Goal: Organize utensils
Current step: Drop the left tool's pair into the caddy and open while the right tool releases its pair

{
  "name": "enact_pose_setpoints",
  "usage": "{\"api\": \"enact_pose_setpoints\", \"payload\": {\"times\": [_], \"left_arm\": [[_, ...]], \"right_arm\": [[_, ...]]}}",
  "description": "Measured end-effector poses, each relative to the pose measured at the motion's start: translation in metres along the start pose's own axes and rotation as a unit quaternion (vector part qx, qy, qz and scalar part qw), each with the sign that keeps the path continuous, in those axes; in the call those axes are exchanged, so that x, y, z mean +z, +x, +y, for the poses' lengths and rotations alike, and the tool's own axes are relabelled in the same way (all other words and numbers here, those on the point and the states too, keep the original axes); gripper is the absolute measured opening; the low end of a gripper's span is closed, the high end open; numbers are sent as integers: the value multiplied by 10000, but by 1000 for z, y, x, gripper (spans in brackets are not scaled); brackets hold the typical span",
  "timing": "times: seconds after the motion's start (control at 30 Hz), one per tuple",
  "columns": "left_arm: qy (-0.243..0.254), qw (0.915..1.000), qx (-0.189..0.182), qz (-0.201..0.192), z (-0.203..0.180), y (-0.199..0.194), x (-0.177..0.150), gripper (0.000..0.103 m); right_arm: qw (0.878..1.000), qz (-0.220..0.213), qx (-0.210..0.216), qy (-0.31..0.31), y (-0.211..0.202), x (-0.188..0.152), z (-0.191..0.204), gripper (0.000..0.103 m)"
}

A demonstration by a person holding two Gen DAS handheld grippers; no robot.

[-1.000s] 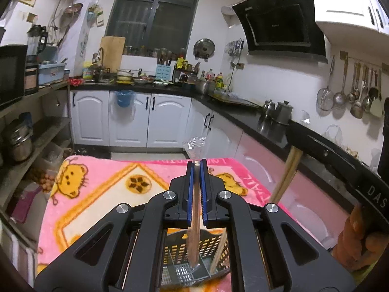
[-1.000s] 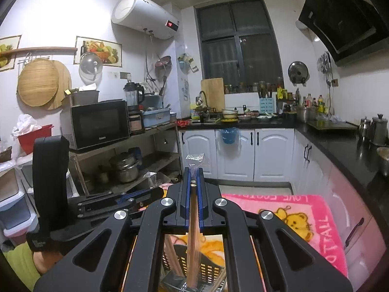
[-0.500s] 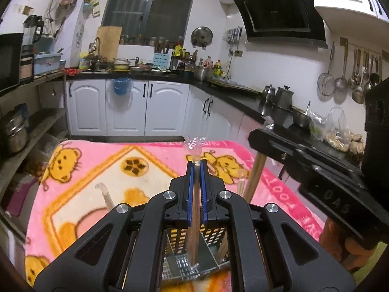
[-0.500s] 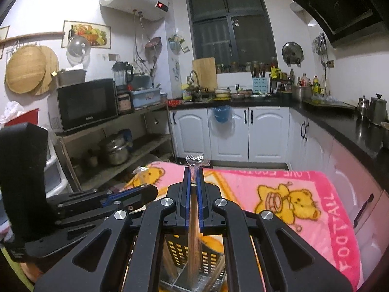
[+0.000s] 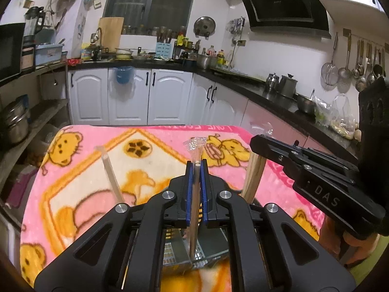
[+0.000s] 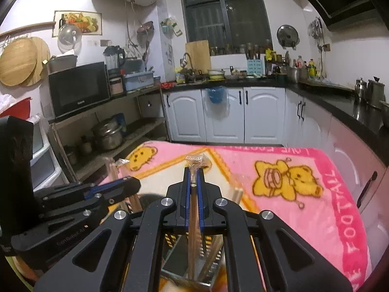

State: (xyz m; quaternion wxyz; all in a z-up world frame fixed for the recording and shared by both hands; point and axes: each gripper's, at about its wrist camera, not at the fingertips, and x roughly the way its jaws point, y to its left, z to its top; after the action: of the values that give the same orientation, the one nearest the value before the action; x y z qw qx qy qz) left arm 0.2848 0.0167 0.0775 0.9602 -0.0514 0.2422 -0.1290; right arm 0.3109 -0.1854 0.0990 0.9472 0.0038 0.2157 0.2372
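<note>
In the left wrist view my left gripper is shut on a wooden chopstick pair in a clear wrapper, held upright. Its lower end reaches into a perforated metal utensil basket on the pink blanket. My right gripper is likewise shut on a wrapped chopstick pair that stands in the same basket. Each gripper shows in the other's view: the right gripper over its sticks, the left gripper close on the left. Another wrapped chopstick leans out of the basket.
A pink blanket with yellow bears covers the table. White cabinets and a black counter lie beyond. A shelf with pots and a microwave stands to the left. A hand holds the right gripper.
Both grippers have come down with their chopsticks, which now reach deeper into the basket. The right gripper has drawn closer beside the left one.
</note>
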Motion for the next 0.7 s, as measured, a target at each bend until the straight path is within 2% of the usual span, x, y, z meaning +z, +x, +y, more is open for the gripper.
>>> {"api": "enact_pose_setpoints", "payload": {"times": [0.13, 0.23, 0.37, 0.6, 0.7], "left_arm": [[-10, 10000, 22, 7, 2, -3, -6, 3], [-24, 10000, 44, 26, 3, -7, -8, 11], [-59, 9999, 94, 48, 6, -12, -11, 16], [-109, 9997, 199, 18, 10, -29, -15, 36], [-133, 9996, 235, 3, 12, -36, -18, 39]], "right_arm": [[9999, 115, -35, 35, -1, -9, -6, 17], [9998, 191, -71, 14, -3, -14, -9, 19], [9996, 260, -78, 39, -9, -19, -11, 26], [9993, 350, -133, -6, -23, -29, -16, 30], [9992, 361, -144, -29, -30, -32, -17, 31]]}}
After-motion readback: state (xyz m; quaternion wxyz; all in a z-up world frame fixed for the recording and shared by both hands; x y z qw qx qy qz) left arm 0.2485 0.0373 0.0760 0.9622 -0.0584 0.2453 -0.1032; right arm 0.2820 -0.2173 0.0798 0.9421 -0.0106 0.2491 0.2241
